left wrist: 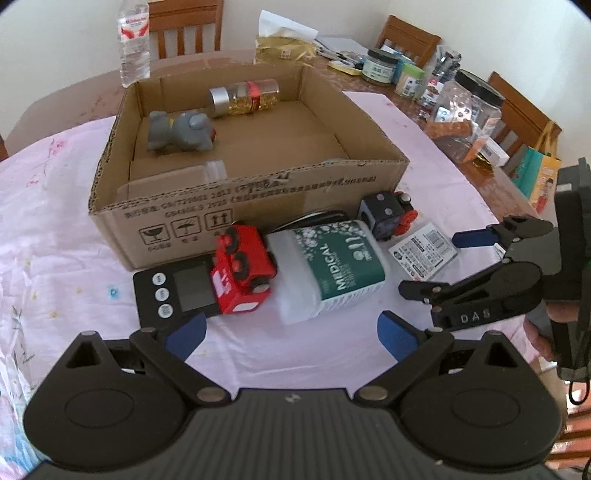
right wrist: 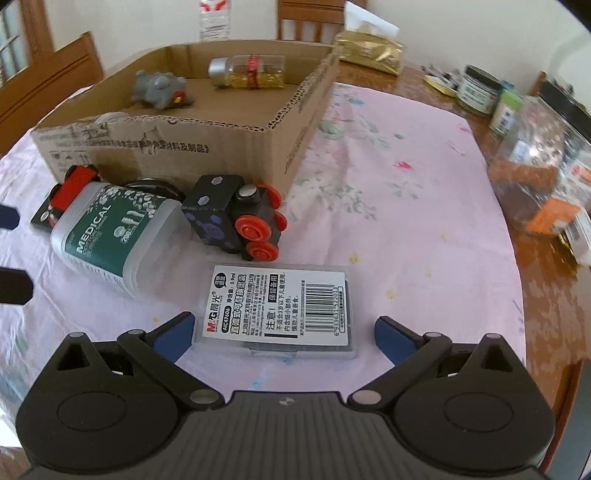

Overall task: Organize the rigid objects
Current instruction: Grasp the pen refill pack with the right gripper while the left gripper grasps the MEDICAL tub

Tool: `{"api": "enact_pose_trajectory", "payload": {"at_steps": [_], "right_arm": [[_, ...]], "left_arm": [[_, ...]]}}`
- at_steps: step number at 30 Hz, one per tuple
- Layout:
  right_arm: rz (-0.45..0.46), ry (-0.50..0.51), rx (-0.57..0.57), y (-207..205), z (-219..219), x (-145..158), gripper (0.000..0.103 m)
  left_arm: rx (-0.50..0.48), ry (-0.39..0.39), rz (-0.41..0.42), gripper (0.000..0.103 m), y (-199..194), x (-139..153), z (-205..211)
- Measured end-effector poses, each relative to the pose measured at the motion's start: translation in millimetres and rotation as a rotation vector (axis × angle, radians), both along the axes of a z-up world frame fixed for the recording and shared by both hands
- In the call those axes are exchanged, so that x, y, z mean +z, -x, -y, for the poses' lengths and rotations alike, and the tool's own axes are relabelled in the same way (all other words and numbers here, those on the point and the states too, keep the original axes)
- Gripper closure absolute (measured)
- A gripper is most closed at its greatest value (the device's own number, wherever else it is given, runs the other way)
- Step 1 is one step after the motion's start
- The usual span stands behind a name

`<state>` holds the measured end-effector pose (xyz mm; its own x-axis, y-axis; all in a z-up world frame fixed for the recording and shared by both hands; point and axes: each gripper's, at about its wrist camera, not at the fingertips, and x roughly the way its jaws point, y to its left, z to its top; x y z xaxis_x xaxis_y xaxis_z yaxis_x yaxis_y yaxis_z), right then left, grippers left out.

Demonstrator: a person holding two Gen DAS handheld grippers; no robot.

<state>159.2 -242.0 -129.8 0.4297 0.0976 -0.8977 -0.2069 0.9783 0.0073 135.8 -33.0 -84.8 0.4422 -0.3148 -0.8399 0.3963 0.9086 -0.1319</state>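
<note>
**Box partly filled, five pieces left on the worktop**

The cardboard box (left wrist: 255, 177) already holds a grey toy animal (left wrist: 181, 131) at about 10 o'clock inside it, a glass jar with a silver cap (left wrist: 243, 96) lying on its side toward 12 o'clock, and a small clear item (left wrist: 215, 170) against the near wall (too hidden to name). That reads as roughly a third of the job done.

Still outside, in a row along the box's front wall: a black digital scale (left wrist: 173, 291) at 9 o'clock, a red toy train car (left wrist: 242, 269) resting on the scale's right edge, a white medical bottle (left wrist: 328, 266) on its side touching the red car, a black toy engine with red wheels (right wrist: 236, 218) just beside the bottle at 1 o'clock, and a flat clear case with a barcode label (right wrist: 279, 310) nearest the person.

The right tongs (right wrist: 284, 334) are spread wide, holding nothing, with the flat case lying between the blue pads. I judge that case the next pick. The left tongs (left wrist: 291, 332) are likewise released and empty, hovering short of the bottle.

The worktop is a wooden dining table under a pale pink floral cloth (right wrist: 406, 184), slightly creased. Jars, a water bottle (left wrist: 133, 44) and packets crowd the far edge; wooden chairs (left wrist: 188, 26) stand against cream walls.
</note>
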Motion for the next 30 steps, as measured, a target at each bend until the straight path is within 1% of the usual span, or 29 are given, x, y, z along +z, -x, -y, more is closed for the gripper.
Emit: {"api": "enact_pose_trajectory", "payload": {"at_steps": [1, 5, 6, 8, 9, 13, 14, 17, 19, 21, 25, 30], "right_arm": [[0.006, -0.002, 0.013, 0.4, 0.9, -0.3, 0.000], [0.025, -0.013, 0.069, 4.6, 4.8, -0.4, 0.000], [0.031, -0.018, 0.087, 5.2, 6.4, -0.5, 0.000], [0.042, -0.027, 0.121, 6.4, 9.9, -0.8, 0.000], [0.047, -0.030, 0.131, 7.1, 11.2, -0.8, 0.000], [0.066, -0.037, 0.146, 9.1, 12.4, -0.9, 0.000], [0.072, -0.039, 0.147, 9.9, 12.9, -1.0, 0.000], [0.084, -0.043, 0.146, 12.2, 13.5, -1.2, 0.000], [0.088, -0.044, 0.146, 13.1, 14.1, -1.3, 0.000], [0.088, -0.044, 0.146, 13.5, 14.3, -1.6, 0.000], [0.089, -0.044, 0.146, 13.3, 14.2, -1.5, 0.000], [0.089, -0.044, 0.145, 14.0, 14.2, -1.1, 0.000]], "left_arm": [[0.020, 0.005, 0.005, 0.005, 0.3, -0.7, 3.2], [0.111, 0.001, 0.013, 0.010, 2.6, -7.4, 23.1], [0.131, -0.009, 0.017, 0.011, 3.5, -10.1, 29.3], [0.166, -0.030, 0.024, 0.017, 4.9, -14.5, 39.8], [0.178, -0.034, 0.029, 0.018, 6.0, -16.0, 44.0], [0.223, -0.071, 0.068, 0.017, 7.0, -23.0, 60.8], [0.226, -0.082, 0.079, 0.015, 7.2, -24.8, 64.5], [0.224, -0.077, 0.096, 0.015, 7.9, -27.3, 72.1], [0.234, -0.101, 0.105, 0.014, 8.6, -29.2, 77.4], [0.250, -0.111, 0.101, 0.014, 7.8, -29.7, 79.1], [0.280, -0.105, 0.072, 0.015, 3.7, -28.9, 81.2], [0.323, -0.127, 0.065, 0.015, -6.4, -30.9, 86.9]]}}
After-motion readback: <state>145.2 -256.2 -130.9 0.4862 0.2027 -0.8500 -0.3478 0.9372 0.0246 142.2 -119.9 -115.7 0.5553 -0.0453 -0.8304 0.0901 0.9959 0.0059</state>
